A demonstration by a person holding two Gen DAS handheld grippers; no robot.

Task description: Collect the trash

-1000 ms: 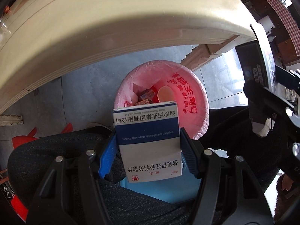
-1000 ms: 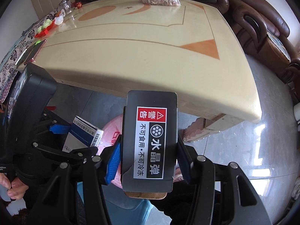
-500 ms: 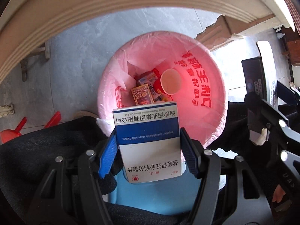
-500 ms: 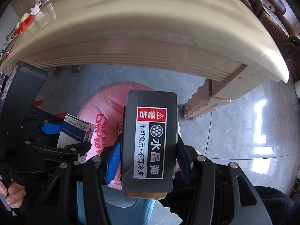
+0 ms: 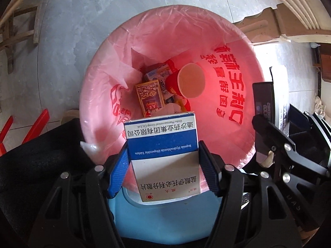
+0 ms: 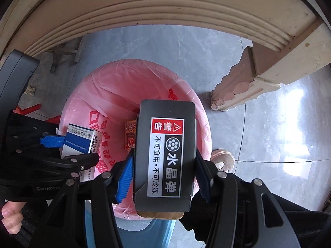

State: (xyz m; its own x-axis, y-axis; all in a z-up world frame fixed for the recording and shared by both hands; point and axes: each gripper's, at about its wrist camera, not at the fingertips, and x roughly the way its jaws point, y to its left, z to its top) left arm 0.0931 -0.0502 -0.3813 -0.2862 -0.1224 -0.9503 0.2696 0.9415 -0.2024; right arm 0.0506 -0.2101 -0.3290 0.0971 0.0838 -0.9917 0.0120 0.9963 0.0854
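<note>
My left gripper (image 5: 163,169) is shut on a blue and white medicine box (image 5: 163,155) and holds it over the near rim of a trash bin lined with a pink bag (image 5: 227,47). The bin holds a red paper cup (image 5: 191,80) and small cartons (image 5: 150,97). My right gripper (image 6: 164,175) is shut on a black box with a red warning label (image 6: 165,155), held above the same bin (image 6: 115,86). The medicine box also shows in the right wrist view (image 6: 81,142), at the left. The black box shows in the left wrist view (image 5: 266,101), at the right edge of the bin.
A cream wooden table edge (image 6: 165,16) arches over the bin, and its carved leg (image 6: 248,82) stands on the grey tiled floor to the right. A red object (image 5: 35,126) lies on the floor at the left. A shoe (image 6: 224,159) is beside the bin.
Both grippers have dropped below the table edge and moved closer over the bin, still holding their boxes. The bin now fills the left wrist view.
</note>
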